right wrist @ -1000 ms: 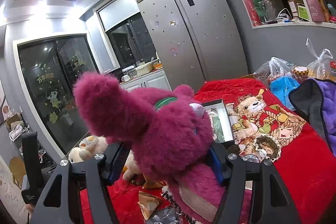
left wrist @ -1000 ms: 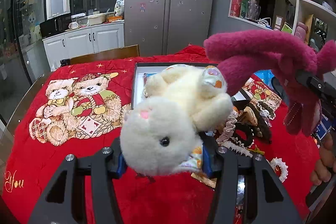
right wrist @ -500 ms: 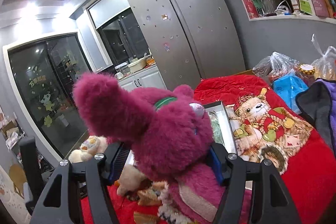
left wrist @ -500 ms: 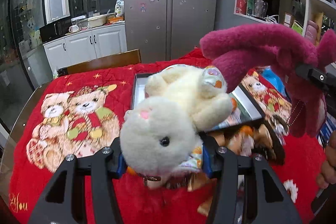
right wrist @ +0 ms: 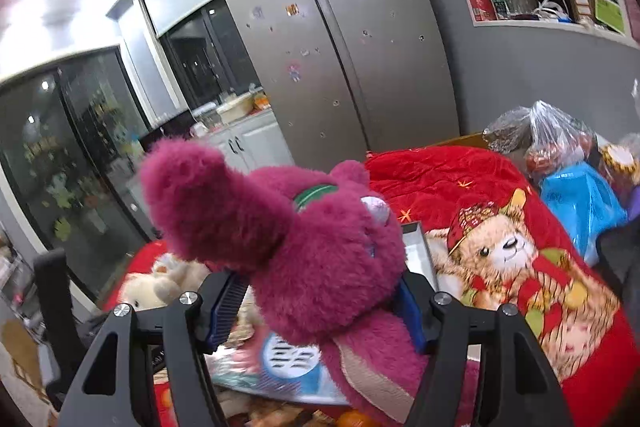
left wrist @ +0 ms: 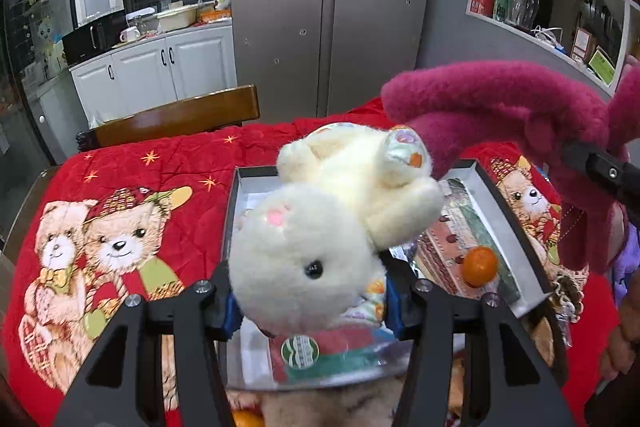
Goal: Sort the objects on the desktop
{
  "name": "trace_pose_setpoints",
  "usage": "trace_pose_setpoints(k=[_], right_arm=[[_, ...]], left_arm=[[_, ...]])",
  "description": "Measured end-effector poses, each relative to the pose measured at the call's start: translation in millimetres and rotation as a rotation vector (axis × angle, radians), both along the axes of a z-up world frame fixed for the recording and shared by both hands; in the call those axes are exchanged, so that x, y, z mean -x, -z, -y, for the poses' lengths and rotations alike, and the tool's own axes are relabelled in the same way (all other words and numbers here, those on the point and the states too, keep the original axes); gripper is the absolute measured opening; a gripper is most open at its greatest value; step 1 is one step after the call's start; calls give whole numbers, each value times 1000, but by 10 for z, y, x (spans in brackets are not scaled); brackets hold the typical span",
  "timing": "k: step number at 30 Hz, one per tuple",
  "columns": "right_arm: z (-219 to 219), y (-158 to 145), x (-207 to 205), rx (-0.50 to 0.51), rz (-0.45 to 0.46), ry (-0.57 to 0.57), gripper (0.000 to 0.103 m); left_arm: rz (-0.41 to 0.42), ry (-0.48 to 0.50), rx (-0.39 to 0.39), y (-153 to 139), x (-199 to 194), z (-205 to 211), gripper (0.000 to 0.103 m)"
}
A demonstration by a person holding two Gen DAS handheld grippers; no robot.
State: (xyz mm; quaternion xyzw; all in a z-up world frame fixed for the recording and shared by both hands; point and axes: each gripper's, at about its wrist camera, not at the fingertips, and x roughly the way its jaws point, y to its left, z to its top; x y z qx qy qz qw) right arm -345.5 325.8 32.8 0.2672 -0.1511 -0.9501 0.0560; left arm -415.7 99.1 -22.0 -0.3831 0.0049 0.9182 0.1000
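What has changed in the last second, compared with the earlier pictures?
Both hand-held grippers moved forward over the table: the grey box now lies right below the white plush rabbit, and the orange inside it has come into view. Unchanged: left hand-held gripper holds the rabbit, right hand-held gripper the magenta plush bear.

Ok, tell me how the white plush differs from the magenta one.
The white plush is cream, short-limbed and rounded; the magenta plush is deep pink, bigger and long-limbed. The white one sits in the left gripper; the magenta one in the right gripper. Both are fuzzy toys clamped between fingers above the tray.
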Motion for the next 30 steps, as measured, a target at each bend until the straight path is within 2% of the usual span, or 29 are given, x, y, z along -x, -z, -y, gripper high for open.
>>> trace_pose_setpoints(k=[2, 4, 8, 19, 22, 30], right_arm=[[12, 52, 125, -26, 21, -2, 68], [19, 121, 235, -44, 36, -8, 67], [10, 236, 425, -40, 76, -5, 68], [85, 355, 538, -50, 116, -37, 68], [109, 386, 554, -62, 126, -39, 68], [113, 454, 594, -68, 142, -47, 68]], left_arm=[[9, -3, -6, 81, 77, 8, 55], [26, 3, 25, 179, 160, 9, 55], [58, -17, 14, 289, 217, 98, 54], [39, 7, 54, 299, 216, 83, 55], [58, 3, 33, 325, 247, 126, 55], [89, 8, 49, 444, 286, 107, 55]])
